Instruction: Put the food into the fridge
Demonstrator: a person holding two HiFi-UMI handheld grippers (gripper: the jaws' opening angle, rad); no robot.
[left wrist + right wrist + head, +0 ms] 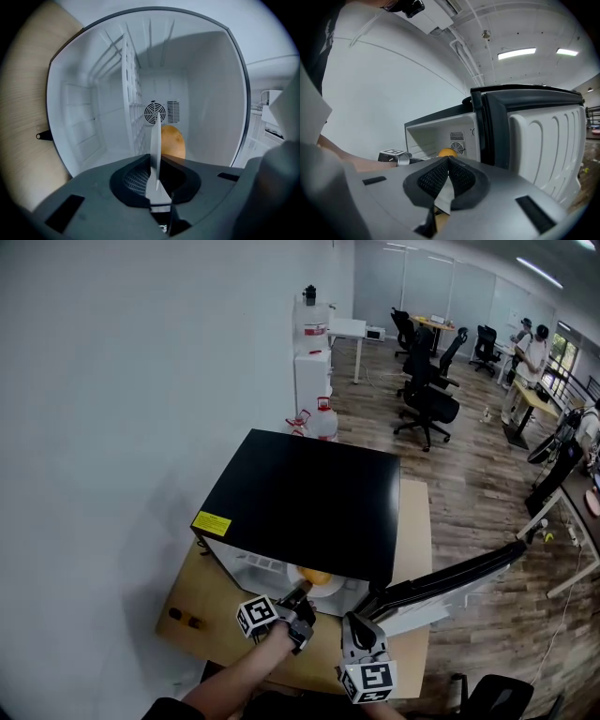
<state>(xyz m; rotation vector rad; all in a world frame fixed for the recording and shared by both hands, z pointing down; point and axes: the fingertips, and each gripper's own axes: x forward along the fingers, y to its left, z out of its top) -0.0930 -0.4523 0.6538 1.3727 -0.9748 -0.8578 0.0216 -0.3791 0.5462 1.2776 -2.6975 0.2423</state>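
Observation:
A small fridge [309, 493] with a black top stands on a wooden table, its door [450, 582] swung open to the right. My left gripper [302, 593] reaches into the opening, shut on the rim of a white plate [328, 589] that carries a round orange-yellow food [316, 576]. The left gripper view is rolled sideways, so the plate [155, 145] shows edge-on between the jaws, with the food [172, 140] beside it, inside the white cavity [211, 93]. My right gripper [351, 622] hangs shut in front of the door's inner side [543, 140]; it sees the food [447, 152] too.
A wire shelf [132, 108] and a round fan vent [154, 112] sit inside the fridge. Two small dark objects [184, 619] lie at the left of the table [216, 638]. Behind are a water dispenser [312, 362], office chairs [427, 399] and people at desks far right.

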